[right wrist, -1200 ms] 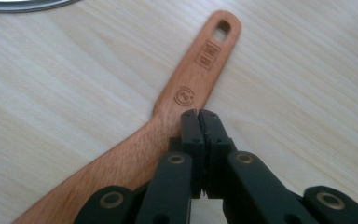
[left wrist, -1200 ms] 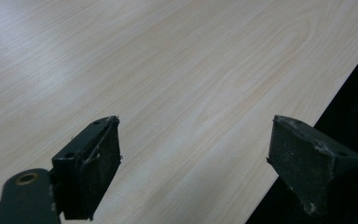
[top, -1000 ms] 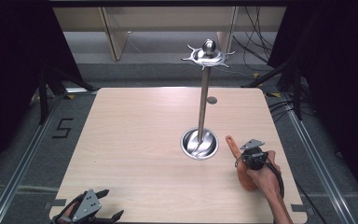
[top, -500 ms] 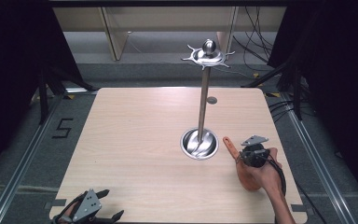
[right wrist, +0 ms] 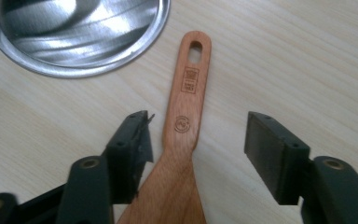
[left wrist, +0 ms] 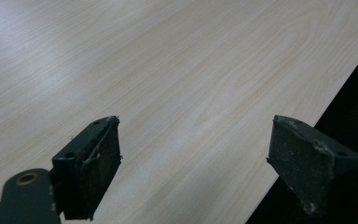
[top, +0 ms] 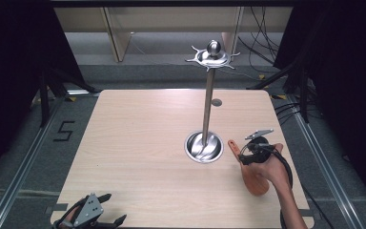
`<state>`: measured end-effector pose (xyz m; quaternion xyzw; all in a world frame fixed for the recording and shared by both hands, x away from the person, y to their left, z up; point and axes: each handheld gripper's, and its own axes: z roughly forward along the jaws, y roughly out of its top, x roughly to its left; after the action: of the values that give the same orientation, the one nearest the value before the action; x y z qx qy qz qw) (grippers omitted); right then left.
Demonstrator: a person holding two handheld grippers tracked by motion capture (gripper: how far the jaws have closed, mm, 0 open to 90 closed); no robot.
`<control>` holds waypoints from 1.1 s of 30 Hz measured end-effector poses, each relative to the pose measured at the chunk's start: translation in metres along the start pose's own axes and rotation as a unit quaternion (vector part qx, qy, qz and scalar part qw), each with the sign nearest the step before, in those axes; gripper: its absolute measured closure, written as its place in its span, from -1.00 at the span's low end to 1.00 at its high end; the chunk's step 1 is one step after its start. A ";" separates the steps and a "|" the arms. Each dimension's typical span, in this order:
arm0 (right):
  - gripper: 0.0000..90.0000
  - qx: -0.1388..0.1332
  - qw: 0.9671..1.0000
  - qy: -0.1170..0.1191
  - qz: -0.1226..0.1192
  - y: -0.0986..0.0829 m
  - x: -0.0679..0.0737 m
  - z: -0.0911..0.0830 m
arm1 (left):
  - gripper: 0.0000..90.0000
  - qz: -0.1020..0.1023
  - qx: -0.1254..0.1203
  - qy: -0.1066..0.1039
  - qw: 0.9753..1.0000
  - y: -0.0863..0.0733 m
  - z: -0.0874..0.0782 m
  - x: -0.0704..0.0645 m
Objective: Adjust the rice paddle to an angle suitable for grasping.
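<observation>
Tongs both spread, one wooden spatula between the right pair

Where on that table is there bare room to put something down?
The whole left half of the table is bare, from the far edge down to the left gripper. It is crowded on the right, where the metal stand, wooden spatula and right gripper sit close together.

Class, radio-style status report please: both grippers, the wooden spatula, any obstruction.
Right gripper open, jaws either side of wooden spatula handle, spatula flat on table. Left gripper open, empty, near table edge. Metal stand base close ahead.
</observation>
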<state>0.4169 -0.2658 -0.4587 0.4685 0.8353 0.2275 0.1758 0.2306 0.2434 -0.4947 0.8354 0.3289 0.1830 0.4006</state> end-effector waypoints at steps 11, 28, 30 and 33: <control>-0.20 0.037 0.999 0.026 0.001 0.015 0.001 0.008 | -0.64 0.000 -0.004 0.002 1.000 0.000 0.000 0.000; -0.12 0.069 0.997 0.034 -0.006 0.025 0.002 0.019 | -0.64 -0.009 -0.005 -0.005 1.000 -0.001 0.001 -0.001; -0.09 0.080 0.996 0.037 0.006 0.027 0.003 0.019 | -0.64 -0.002 0.002 -0.004 1.000 0.000 0.001 0.001; -0.06 0.083 0.996 0.039 -0.004 0.029 0.002 0.022 | -0.64 -0.013 -0.013 -0.003 1.000 -0.001 0.002 0.000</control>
<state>0.4472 -0.2459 -0.4611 0.4687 0.8596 0.1746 0.1049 0.2311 0.2424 -0.4965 0.8261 0.3363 0.1793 0.4151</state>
